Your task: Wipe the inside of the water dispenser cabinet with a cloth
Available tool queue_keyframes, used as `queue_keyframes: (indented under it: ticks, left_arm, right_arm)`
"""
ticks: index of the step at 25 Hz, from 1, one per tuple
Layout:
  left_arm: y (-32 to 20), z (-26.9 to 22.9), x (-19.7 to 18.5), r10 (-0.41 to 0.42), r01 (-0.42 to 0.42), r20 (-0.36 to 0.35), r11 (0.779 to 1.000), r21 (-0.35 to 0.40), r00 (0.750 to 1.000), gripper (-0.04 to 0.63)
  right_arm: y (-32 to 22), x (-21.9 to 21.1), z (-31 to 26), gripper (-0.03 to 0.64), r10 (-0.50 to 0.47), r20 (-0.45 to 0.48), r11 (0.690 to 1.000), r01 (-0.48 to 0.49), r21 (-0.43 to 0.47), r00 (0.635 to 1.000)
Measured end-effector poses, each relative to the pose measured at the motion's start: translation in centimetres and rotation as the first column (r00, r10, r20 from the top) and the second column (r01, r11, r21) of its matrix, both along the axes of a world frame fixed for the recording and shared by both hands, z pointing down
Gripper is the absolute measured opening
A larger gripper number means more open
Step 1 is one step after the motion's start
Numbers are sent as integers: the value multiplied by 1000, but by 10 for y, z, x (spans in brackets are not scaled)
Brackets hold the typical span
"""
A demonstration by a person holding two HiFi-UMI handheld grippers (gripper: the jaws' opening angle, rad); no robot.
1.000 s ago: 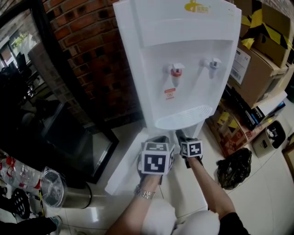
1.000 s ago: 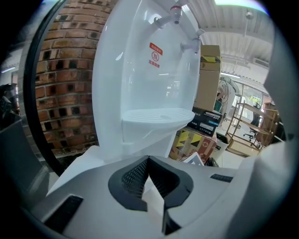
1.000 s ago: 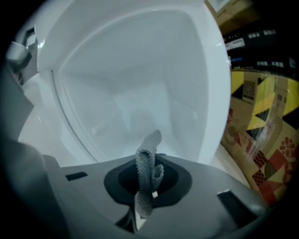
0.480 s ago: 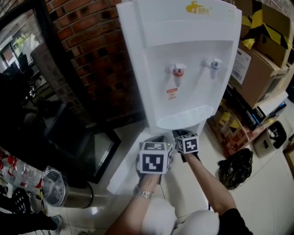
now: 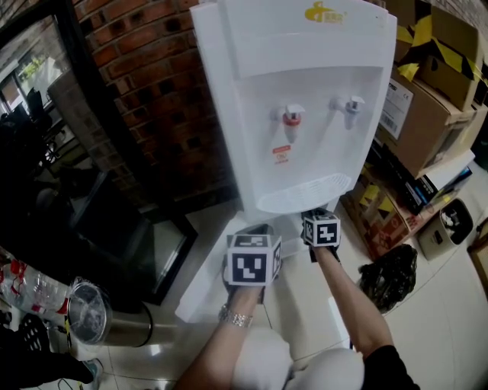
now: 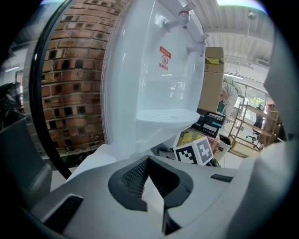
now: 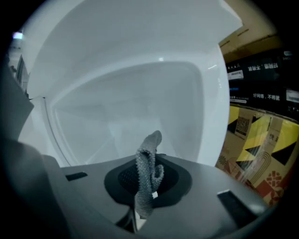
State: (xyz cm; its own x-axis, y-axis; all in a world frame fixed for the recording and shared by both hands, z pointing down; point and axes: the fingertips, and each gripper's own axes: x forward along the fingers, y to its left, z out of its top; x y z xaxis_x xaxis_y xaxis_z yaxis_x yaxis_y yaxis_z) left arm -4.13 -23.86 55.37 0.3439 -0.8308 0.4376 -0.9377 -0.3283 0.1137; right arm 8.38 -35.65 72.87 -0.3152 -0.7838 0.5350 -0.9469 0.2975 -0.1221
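Cloth was poised at the cabinet mouth

Left claw (image 6: 148,161) sat pressed together, empty, low outside. Right claw (image 7: 145,179) pinched the grey cloth (image 7: 149,149), upright and apparently short of the white cabinet (image 7: 140,98) wall under the water dispenser (image 5: 305,114). Best played, I judged: press cloth flat, sweep corner to corner.

White all over the water dispenser (image 5: 305,84), with a yellow logo (image 5: 324,11) on top, one red tap (image 5: 290,116), one pale grey tap (image 5: 351,104) and a red-and-white label (image 5: 281,152). Red-brown brick wall (image 5: 152,84) with dark joints. Grey, knobbly-woven cloth (image 7: 148,172). Black-and-white square patterns on the marker cubes (image 5: 250,265). Pale grey left gripper (image 6: 148,161) with black ribbed pads (image 6: 133,179). Brown cardboard boxes (image 5: 435,99) with yellow-and-black tape. Black bag (image 5: 389,278) on a pale floor (image 5: 427,327).
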Motion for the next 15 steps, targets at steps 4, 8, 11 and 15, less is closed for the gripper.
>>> queue_keyframes:
  ticks: [4,8,11,15]
  left_arm:
    - [1,0,-2,-2,2,8,1000,0,1000,3]
    - [3,-5,-3,-3,3,1,1000,11,1000,3]
    - [4,-6,-4,-3,3,4,1000,14,1000,3]
    - [4,-5,-5,-1,1,11,1000,13,1000,3]
  right_arm:
    - [13,-56,-11,20,-139,30,990,138,29,990]
    - [22,-96,-8,20,-237,34,971,236,46,971]
    - [15,-89,5,20,-232,-1,972,232,42,973]
    - [-2,-27,19,20,-68,-28,998,68,4,997]
